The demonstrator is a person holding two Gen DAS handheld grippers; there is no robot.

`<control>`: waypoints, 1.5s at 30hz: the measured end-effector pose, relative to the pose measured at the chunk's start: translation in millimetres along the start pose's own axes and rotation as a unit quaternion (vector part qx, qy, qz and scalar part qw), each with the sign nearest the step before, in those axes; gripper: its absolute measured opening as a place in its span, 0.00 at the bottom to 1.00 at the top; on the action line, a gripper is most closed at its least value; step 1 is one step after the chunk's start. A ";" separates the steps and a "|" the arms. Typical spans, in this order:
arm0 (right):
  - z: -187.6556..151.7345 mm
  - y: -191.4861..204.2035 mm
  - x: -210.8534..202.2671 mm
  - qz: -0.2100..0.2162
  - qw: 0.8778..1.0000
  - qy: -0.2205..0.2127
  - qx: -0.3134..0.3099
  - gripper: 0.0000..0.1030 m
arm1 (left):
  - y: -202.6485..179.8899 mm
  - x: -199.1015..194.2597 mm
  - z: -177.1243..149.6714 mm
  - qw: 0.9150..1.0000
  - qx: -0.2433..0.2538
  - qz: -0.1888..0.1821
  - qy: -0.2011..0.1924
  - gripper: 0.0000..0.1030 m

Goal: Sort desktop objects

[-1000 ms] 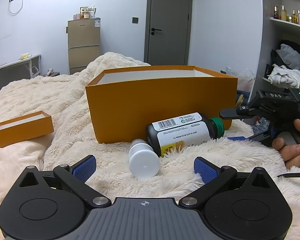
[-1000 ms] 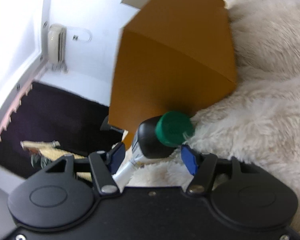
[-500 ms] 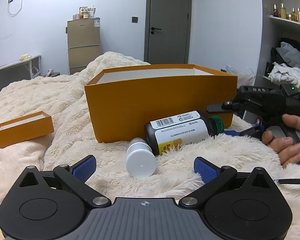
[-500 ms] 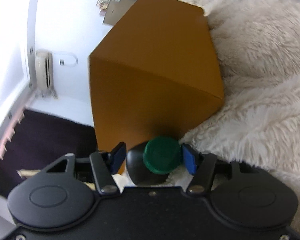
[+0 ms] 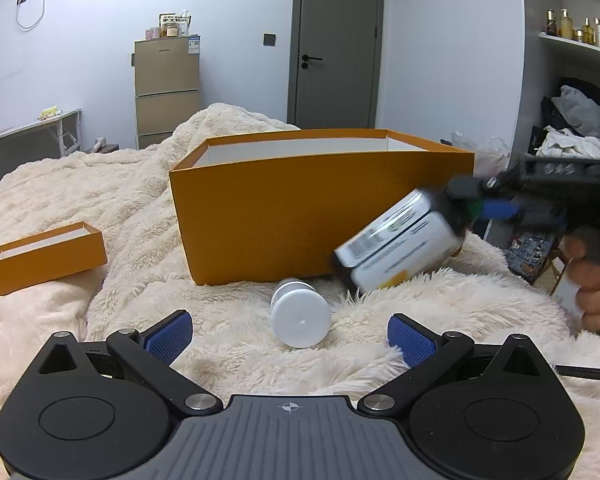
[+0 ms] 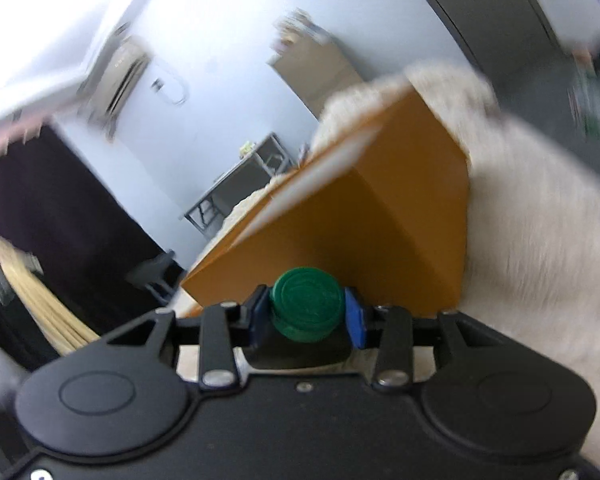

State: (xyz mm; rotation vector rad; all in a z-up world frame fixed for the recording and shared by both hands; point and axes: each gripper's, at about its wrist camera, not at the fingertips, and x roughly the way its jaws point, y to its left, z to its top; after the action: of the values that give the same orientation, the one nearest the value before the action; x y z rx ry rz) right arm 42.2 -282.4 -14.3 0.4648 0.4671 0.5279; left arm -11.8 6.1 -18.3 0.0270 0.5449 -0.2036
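Note:
A dark bottle [image 5: 400, 244] with a white label hangs tilted, base low, in front of the orange box [image 5: 260, 224]. My right gripper [image 5: 472, 204] grips its green cap [image 6: 306, 304]; the blue pads press on both sides of the cap and the jaws are still closing. A hand [image 5: 596, 280] holds that gripper at the right. A small white bottle [image 5: 300, 316] lies on the fluffy blanket [image 5: 460, 312], cap toward me, just ahead of my left gripper [image 5: 290, 334]. The left gripper stands open, with nothing between its fingers. The orange box [image 6: 360, 232] also shows close behind the cap.
An orange box lid [image 5: 40, 256] lies open side up at the left on the blanket. Behind the bed are a drawer cabinet [image 5: 167, 88], a grey door [image 5: 336, 44], a small table [image 5: 32, 128] and shelves with clothes [image 5: 576, 116].
The right gripper closed on the green cap, rolled, and lifted the dark bottle's neck off the blanket so it now tilts. The white bottle and left gripper stayed put.

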 end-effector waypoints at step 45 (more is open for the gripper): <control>-23.2 75.1 -18.5 -0.053 0.974 -0.020 -0.221 0.44 | 0.1 2.3 -0.6 1.000 -0.003 -0.003 0.004 1.00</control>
State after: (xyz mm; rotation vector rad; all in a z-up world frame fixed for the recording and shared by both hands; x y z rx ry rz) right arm -11.6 -228.5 12.4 0.0223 0.3204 0.5013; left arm -10.2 5.9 -20.0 0.0201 0.5527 -0.2070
